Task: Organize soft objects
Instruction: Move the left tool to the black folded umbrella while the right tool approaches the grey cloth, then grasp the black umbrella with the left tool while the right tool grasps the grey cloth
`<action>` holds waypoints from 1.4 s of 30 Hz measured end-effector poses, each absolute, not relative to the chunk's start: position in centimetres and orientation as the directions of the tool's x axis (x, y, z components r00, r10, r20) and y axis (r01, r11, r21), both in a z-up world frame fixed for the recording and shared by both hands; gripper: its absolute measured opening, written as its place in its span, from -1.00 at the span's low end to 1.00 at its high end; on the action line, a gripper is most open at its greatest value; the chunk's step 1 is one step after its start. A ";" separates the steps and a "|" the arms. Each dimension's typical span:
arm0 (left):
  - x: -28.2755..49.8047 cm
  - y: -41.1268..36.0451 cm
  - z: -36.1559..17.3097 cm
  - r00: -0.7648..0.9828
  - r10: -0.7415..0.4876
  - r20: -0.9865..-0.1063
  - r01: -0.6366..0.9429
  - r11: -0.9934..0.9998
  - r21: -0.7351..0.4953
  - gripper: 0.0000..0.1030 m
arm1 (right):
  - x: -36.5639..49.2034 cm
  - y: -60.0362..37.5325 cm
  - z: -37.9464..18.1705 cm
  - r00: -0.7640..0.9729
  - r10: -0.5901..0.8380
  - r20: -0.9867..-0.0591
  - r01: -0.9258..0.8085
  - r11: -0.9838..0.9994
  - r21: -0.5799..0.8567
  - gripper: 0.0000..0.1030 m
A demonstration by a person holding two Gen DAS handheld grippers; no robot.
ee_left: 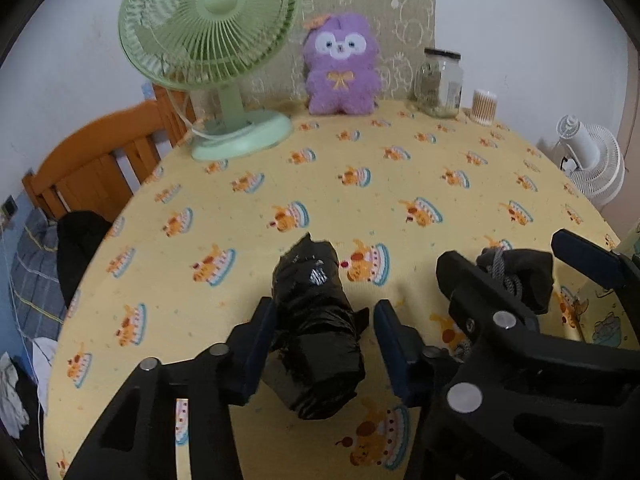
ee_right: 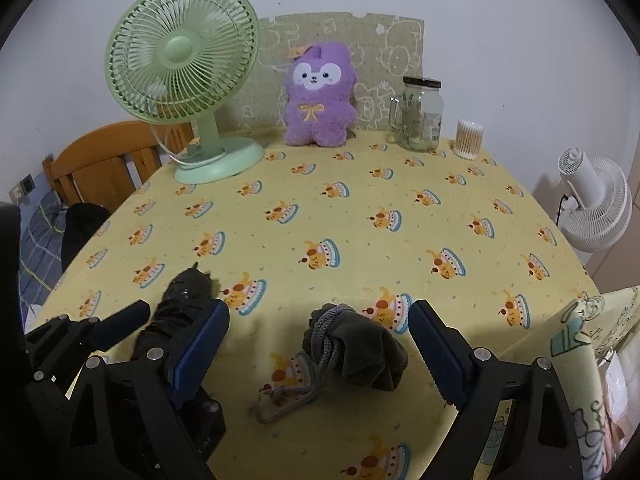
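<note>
Yellow cake-print worktop [ee_right: 360,216] fills the view, green fan [ee_right: 180,60] and purple plush [ee_right: 318,96] at the back by the wall. Left gripper [ee_left: 326,344] straddles a black plastic bundle [ee_left: 316,320], its left finger touching, right one apart. Right gripper [ee_right: 320,344] hangs wide open around a grey drawstring pouch [ee_right: 360,348], not touching it

You are facing a table [ee_right: 360,216] that is wearing a yellow cloth printed with cakes. A plain white wall [ee_right: 500,20] is rising behind it. A green desk fan [ee_right: 182,60] is standing at the far left of the tabletop. An orange wooden chair [ee_right: 104,160] is sitting left of the table, and a white floor fan [ee_right: 596,204] is standing off to the right. Soft, dim light is falling evenly.
</note>
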State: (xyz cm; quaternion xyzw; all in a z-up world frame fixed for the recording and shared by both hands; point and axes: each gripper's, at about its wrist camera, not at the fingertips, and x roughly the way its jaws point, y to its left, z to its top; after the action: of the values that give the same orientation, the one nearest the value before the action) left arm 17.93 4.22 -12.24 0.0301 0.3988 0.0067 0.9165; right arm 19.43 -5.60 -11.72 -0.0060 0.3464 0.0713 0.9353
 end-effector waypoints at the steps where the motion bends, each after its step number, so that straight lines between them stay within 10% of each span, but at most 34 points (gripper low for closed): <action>1: 18.1 4.2 -12.4 0.676 0.037 -0.736 0.010 0.998 0.060 -0.04 | 19.6 -5.6 -11.9 0.746 0.129 -0.653 -0.137 0.990 0.039 0.81; 10: 18.7 4.4 -13.1 0.655 0.043 -0.754 -0.005 0.999 0.053 -0.14 | 21.2 -6.7 -13.8 0.699 0.136 -0.702 -0.088 0.991 0.104 0.79; 20: 18.7 4.6 -13.1 0.654 0.042 -0.756 -0.001 0.999 0.054 -0.27 | 21.7 -7.2 -14.7 0.656 0.125 -0.744 -0.047 0.991 0.125 0.18; 42: 14.4 3.3 -11.1 0.705 0.016 -0.709 0.017 0.999 0.040 -0.41 | 17.5 -6.1 -12.3 0.685 0.205 -0.700 -0.155 0.979 0.135 0.10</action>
State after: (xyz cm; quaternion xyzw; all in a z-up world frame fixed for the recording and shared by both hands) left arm 14.36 3.34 -11.06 0.0219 0.3840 -0.0002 0.9231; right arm 17.53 -6.08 -12.26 0.0326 0.3848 0.0982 0.9172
